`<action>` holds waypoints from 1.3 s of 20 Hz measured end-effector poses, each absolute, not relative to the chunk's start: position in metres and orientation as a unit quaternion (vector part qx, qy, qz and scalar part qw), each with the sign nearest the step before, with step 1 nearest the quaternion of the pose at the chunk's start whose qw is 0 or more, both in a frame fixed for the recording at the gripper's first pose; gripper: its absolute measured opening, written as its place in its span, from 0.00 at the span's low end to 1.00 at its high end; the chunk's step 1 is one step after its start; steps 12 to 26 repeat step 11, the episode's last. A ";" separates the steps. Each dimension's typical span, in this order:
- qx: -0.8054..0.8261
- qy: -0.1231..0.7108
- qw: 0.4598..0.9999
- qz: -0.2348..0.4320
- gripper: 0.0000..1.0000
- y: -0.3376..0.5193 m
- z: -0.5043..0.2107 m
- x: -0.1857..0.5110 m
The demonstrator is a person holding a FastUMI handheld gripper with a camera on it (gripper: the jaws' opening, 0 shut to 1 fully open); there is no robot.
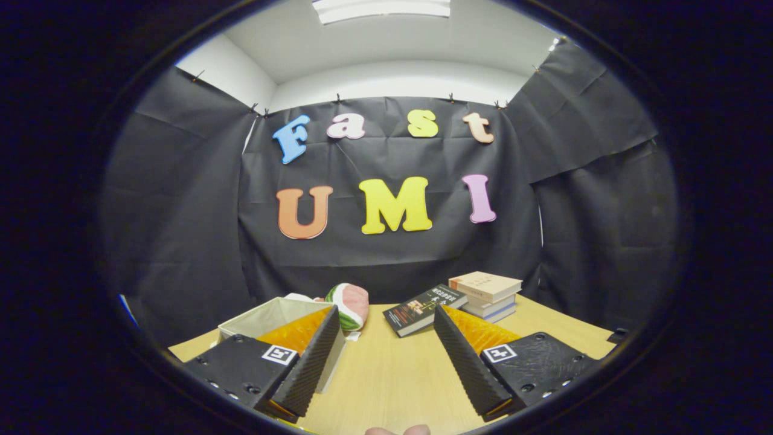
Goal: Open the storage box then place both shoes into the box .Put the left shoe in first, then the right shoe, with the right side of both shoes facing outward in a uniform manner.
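Fabric-sided and pale, the storage box (pixel 272 317) sat open-topped on the wooden desk (pixel 386 374), partly behind the left finger of my tongs (pixel 383 344). I saw the tongs spread wide, gripping nothing, bare desk between them. Just beyond the box lay a watermelon-patterned shoe (pixel 349 304). Ahead of the right finger a dark book (pixel 423 309) lay flat, with a stack of books (pixel 488 295) beside it.

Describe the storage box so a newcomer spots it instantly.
On the wooden table, look behind the open tool's left finger. The storage box is the pale, open-topped fabric bin there, beside a watermelon-patterned plush; the books sit across the table.
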State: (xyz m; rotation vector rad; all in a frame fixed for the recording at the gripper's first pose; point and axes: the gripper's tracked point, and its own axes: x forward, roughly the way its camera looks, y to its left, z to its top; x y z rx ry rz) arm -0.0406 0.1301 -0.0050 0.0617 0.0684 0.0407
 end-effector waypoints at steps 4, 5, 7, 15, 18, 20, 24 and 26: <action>0.033 0.035 0.999 0.018 0.96 0.129 -0.006 -0.044; 0.034 0.034 0.999 0.019 0.96 0.129 -0.005 -0.045; 0.030 0.030 0.999 0.022 0.96 0.132 -0.005 -0.046; 0.026 0.026 0.999 0.026 0.96 0.139 -0.007 -0.048; 0.026 0.026 0.999 0.026 0.96 0.139 -0.007 -0.048; 0.026 0.026 0.999 0.026 0.96 0.139 -0.007 -0.048; 0.026 0.026 0.999 0.026 0.96 0.139 -0.007 -0.048; 0.026 0.026 0.999 0.026 0.96 0.139 -0.007 -0.048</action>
